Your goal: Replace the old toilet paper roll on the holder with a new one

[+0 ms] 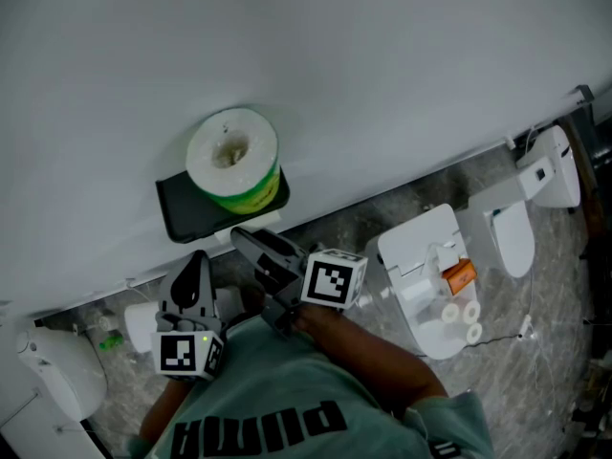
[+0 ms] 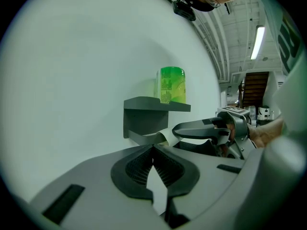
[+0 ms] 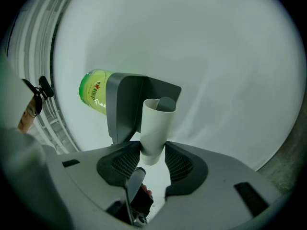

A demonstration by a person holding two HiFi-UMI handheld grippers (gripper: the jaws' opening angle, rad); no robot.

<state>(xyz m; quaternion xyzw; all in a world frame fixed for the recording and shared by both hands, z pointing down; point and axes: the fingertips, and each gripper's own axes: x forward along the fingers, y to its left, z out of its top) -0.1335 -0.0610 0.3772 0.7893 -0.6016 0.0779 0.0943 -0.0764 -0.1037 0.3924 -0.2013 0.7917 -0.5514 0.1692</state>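
Observation:
A new toilet paper roll (image 1: 232, 159) in a green wrapper stands upright on the dark grey wall holder (image 1: 182, 213). My right gripper (image 1: 247, 240) reaches level under the holder's shelf. In the right gripper view it (image 3: 153, 146) is shut on an empty cardboard tube (image 3: 156, 123), which sticks out ahead of the jaws toward the holder (image 3: 125, 110). My left gripper (image 1: 198, 266) sits just left of it, a little back from the wall, its jaws (image 2: 153, 150) shut with nothing between them. The left gripper view shows the holder (image 2: 144, 110), the green roll (image 2: 172, 84) and the right gripper (image 2: 201, 129) beside it.
The white wall (image 1: 382, 75) fills the upper half of the head view. On the stone floor stand a white toilet unit (image 1: 421, 256) with an orange part (image 1: 460, 275) and small rolls (image 1: 461, 316), another white fixture (image 1: 550, 170), and a white object (image 1: 62, 371) at the left.

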